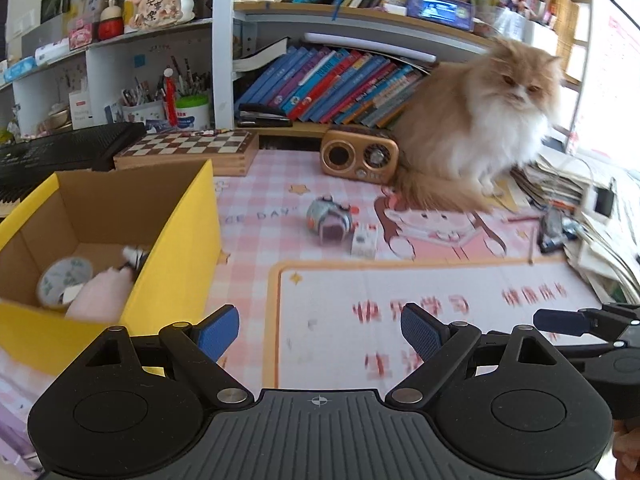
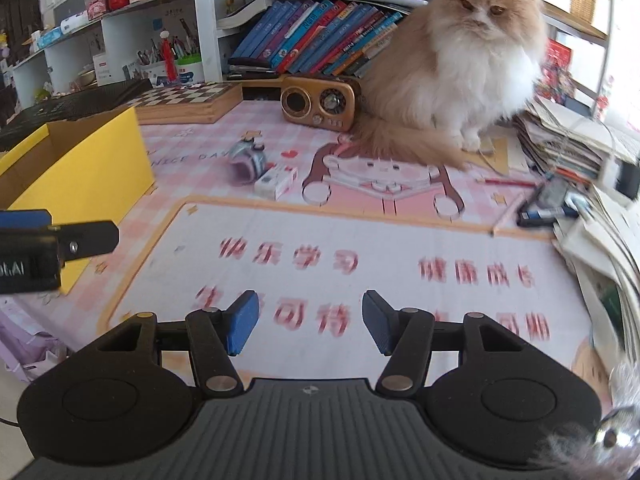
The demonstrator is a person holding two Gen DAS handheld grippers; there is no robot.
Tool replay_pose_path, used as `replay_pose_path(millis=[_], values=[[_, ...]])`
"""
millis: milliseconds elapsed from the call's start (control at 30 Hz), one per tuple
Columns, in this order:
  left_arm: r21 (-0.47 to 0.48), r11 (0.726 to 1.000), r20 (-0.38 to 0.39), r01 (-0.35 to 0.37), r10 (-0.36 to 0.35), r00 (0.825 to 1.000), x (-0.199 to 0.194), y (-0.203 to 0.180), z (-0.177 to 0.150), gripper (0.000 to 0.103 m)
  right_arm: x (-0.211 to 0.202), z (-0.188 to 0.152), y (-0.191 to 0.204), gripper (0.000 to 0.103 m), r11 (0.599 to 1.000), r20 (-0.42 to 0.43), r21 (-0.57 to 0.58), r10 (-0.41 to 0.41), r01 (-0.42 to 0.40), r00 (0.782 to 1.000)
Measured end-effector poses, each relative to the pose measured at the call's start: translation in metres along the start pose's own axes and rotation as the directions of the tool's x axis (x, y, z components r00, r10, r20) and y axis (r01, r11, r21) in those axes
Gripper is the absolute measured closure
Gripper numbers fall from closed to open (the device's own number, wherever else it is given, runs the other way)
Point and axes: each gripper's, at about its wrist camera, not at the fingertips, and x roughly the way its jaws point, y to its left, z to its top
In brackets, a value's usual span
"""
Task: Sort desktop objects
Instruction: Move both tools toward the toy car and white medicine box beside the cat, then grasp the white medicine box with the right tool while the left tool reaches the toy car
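1. Left gripper (image 1: 320, 330): jaws spread wide, blue pads bare, nothing between them. It hangs over the pink desk mat (image 1: 420, 292), just right of the yellow cardboard box (image 1: 172, 264).
2. Right gripper (image 2: 310, 328): jaws part open, narrower than the left's, also empty. It hovers over the mat's printed red characters, to the right of the box.
3. Each gripper shows at the edge of the other's view: they sit side by side, close together, the left one nearer the box.
4. Inside the box: a roll of tape (image 1: 64, 280), a soft pink item (image 1: 102, 294) and a small pale object behind it, too blurred to name.
5. Outside the box, on the mat to its right and well apart from both grippers: a small grey toy (image 1: 330, 220) lying on its side, with a little white box (image 1: 364, 240) touching it on the far side from the yellow box.
6. Further right of the box: pencils and a dark pen-like item (image 2: 546, 200) lie at the mat's edge, against a stack of papers (image 2: 572, 140).
7. Behind the toy, well beyond the box: a gold retro radio (image 1: 360, 156), and right beside it a fluffy orange-and-white cat (image 1: 480, 120) sitting on the mat.
8. Behind the box: a chessboard case (image 1: 188, 148), then shelves of books.
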Motion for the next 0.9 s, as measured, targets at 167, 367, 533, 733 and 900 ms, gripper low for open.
replay_pose_path(millis=[167, 367, 533, 733, 900], values=[[-0.018, 0.999, -0.005, -0.051, 0.051, 0.999, 0.027, -0.005, 0.021, 0.013, 0.035, 0.027, -0.011, 0.045, 0.998, 0.007, -0.042, 0.049, -0.048, 0.999], [-0.06, 0.994, -0.003, -0.095, 0.095, 0.995, 0.037, -0.003, 0.036, 0.013, 0.082, 0.057, -0.011, 0.038, 0.988, -0.007, -0.098, 0.121, -0.121, 0.993], [-0.067, 0.99, -0.009, -0.123, 0.123, 0.992, 0.042, -0.004, 0.041, 0.013, 0.128, 0.079, -0.004, 0.031, 0.972, -0.027, -0.162, 0.167, -0.169, 0.986], [-0.06, 0.986, -0.028, -0.155, 0.154, 0.988, 0.049, -0.004, 0.043, 0.013, 0.173, 0.093, 0.005, 0.031, 0.95, -0.061, -0.234, 0.196, -0.205, 0.979], [-0.071, 0.982, -0.047, -0.176, 0.173, 0.984, 0.057, -0.001, 0.044, 0.013, 0.195, 0.095, 0.01, 0.028, 0.925, -0.086, -0.281, 0.242, -0.257, 0.966]])
